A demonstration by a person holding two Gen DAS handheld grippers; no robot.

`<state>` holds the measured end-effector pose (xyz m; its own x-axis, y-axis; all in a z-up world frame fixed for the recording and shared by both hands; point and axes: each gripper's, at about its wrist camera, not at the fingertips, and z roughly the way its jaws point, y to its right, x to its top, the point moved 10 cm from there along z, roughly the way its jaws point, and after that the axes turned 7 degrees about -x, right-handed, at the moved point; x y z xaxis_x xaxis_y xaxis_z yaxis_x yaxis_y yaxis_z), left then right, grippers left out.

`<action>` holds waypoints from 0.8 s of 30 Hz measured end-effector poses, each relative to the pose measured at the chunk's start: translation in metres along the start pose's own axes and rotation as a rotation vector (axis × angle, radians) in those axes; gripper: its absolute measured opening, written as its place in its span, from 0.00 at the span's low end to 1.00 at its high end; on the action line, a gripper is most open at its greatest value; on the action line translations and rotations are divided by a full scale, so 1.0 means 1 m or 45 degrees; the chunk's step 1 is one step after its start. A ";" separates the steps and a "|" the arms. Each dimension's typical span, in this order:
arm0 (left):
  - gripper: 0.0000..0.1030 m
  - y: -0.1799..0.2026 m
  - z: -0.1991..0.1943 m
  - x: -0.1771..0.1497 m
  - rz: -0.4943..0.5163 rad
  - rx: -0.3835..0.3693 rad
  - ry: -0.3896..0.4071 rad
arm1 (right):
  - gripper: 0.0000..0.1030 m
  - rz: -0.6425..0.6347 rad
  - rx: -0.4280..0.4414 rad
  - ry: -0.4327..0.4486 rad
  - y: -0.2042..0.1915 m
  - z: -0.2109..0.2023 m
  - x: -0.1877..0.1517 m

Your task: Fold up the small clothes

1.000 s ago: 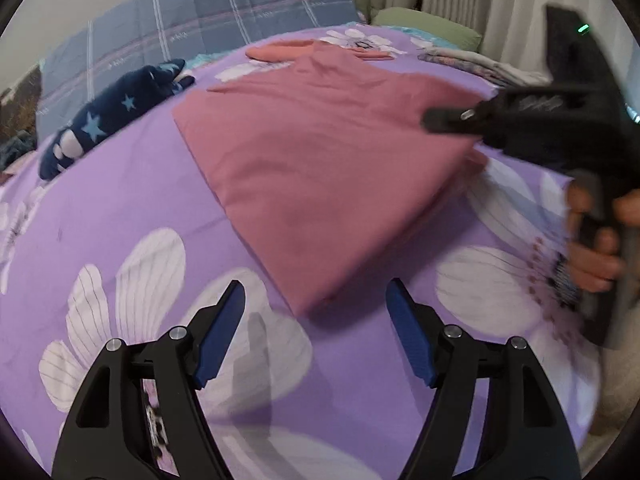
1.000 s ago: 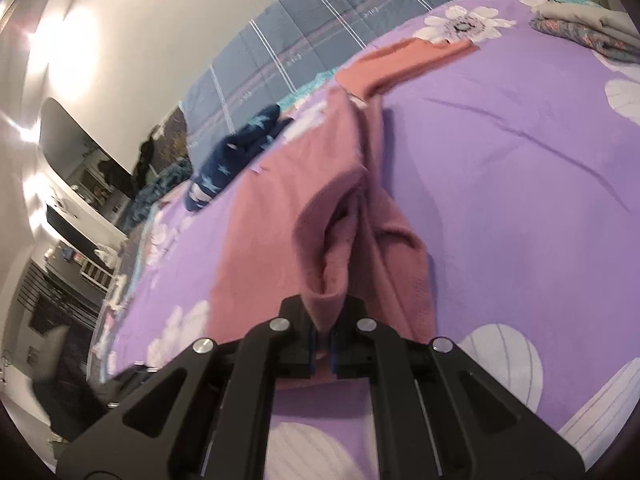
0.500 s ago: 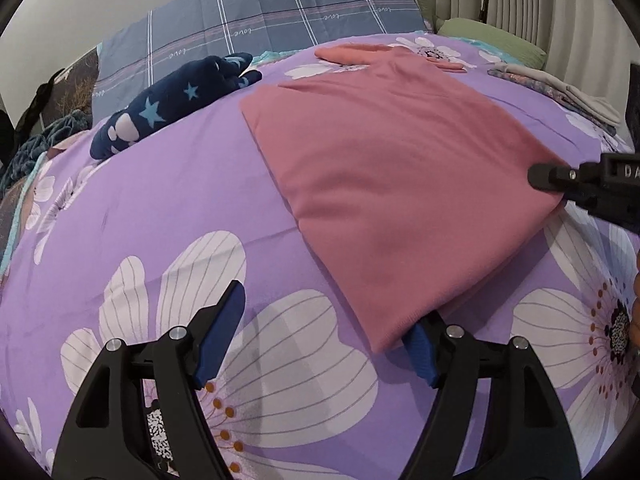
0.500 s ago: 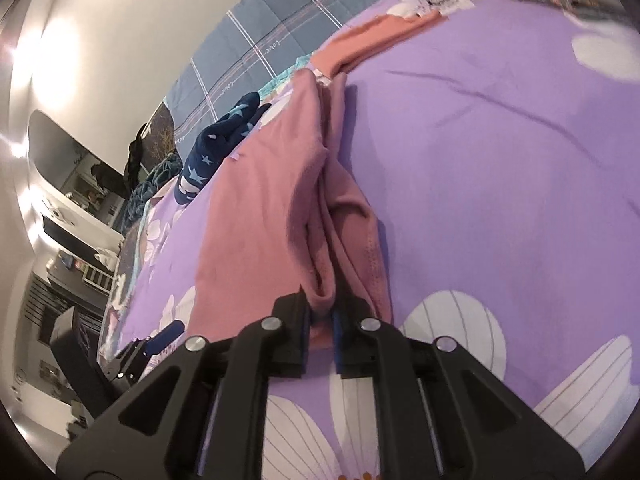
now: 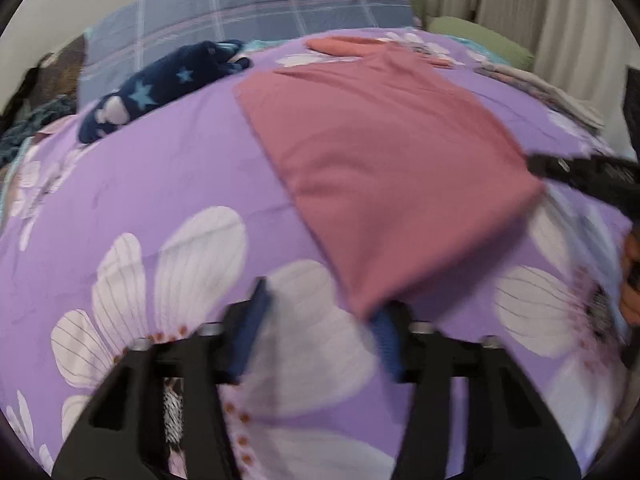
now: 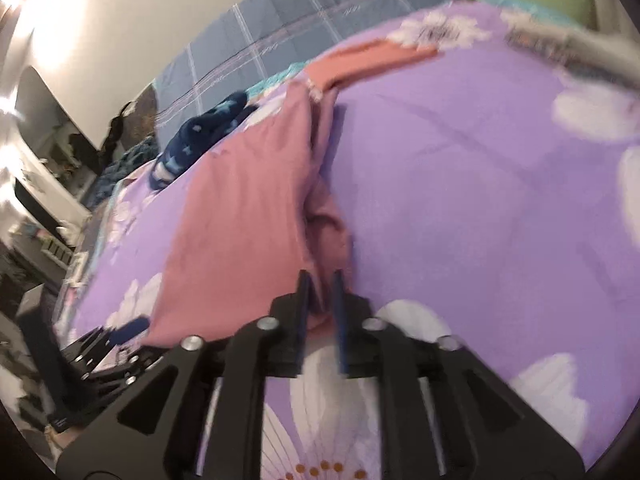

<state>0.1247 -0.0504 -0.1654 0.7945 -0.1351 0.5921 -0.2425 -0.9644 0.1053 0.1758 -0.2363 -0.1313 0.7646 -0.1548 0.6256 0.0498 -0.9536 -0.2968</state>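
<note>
While both views are motion-blurred, the layout reads clearly enough:
Shirt: pink shirt [image 5: 372, 168] lies mostly flat on the purple flowered bedspread [image 5: 160, 184], already doubled over, near corner pointing at the left gripper.
Left gripper: left gripper [image 5: 320, 340] has jaws wide apart, holding nothing; the shirt's near corner sits over its right finger, contact unclear from blur.
Right gripper: right gripper [image 6: 320, 300] has jaws nearly together around a bunched edge of the shirt [image 6: 240, 208]; a small gap shows, so it looks like a loose pinch, grip strength cannot be told.
Other clothes: navy star garment [image 5: 160, 88] lies well apart near the plaid blanket [image 5: 248, 12]; an orange piece [image 5: 340, 45] sits at the far end of the shirt, folded pile [image 5: 552, 92] far right.
Risk 1: loose right pinch may drop the edge mid-fold, caused by the visible jaw gap.
Risk 2: left jaws may close on the bedspread along with the corner, caused by soft bedding under it.
Risk 3: layers may slide and skew the fold, caused by pulling from one side only.
</note>
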 end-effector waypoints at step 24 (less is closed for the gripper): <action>0.13 -0.019 0.019 0.098 -0.035 -0.120 0.164 | 0.15 -0.419 -0.165 0.050 -0.052 0.051 0.097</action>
<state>0.2177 -0.0492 -0.1247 0.7251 -0.0725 0.6848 -0.2774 -0.9409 0.1942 0.2802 -0.1888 -0.0918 0.6957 0.1591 0.7005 0.2056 -0.9785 0.0180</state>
